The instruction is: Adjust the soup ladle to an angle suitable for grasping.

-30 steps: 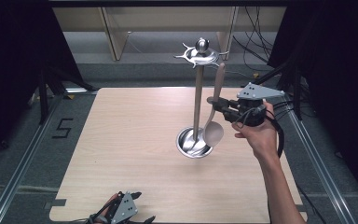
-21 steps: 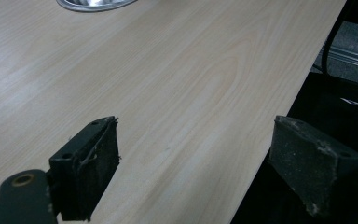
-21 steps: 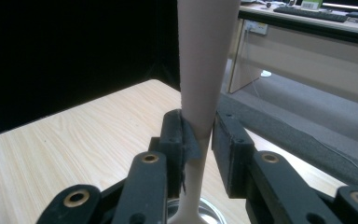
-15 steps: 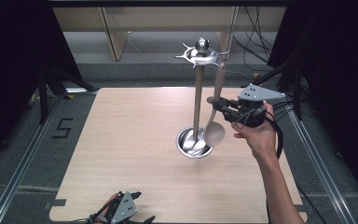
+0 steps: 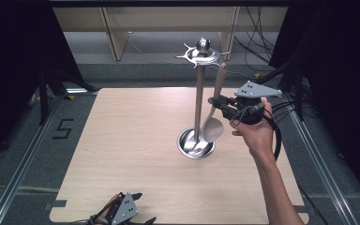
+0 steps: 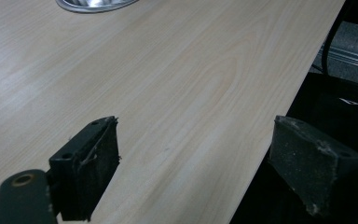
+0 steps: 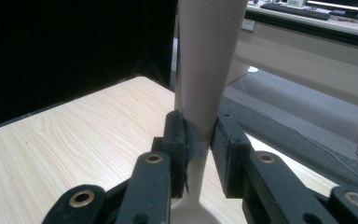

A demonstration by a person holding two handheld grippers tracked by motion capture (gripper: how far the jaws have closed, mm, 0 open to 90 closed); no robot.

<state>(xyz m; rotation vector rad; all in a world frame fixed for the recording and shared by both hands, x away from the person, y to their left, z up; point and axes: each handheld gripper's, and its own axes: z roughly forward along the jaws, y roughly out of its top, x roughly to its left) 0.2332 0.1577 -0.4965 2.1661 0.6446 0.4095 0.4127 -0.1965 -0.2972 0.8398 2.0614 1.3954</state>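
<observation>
Nothing's moving since prev frame: I'm gripping spoon (image 5: 214, 117) w/ right gripper (image 5: 218, 102), jaws pinching its neck beside stand (image 5: 198, 101). Looks light, stiff, smooth; neck's the spot.

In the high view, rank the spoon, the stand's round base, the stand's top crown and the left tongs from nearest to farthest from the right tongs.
1. Spoon: its handle is clamped in the right tongs.
2. Stand's round base: just below and left, at mid-table.
3. Stand's top crown: above and left, at the pole's top.
4. Left tongs: at the table's near edge, far left.
</observation>
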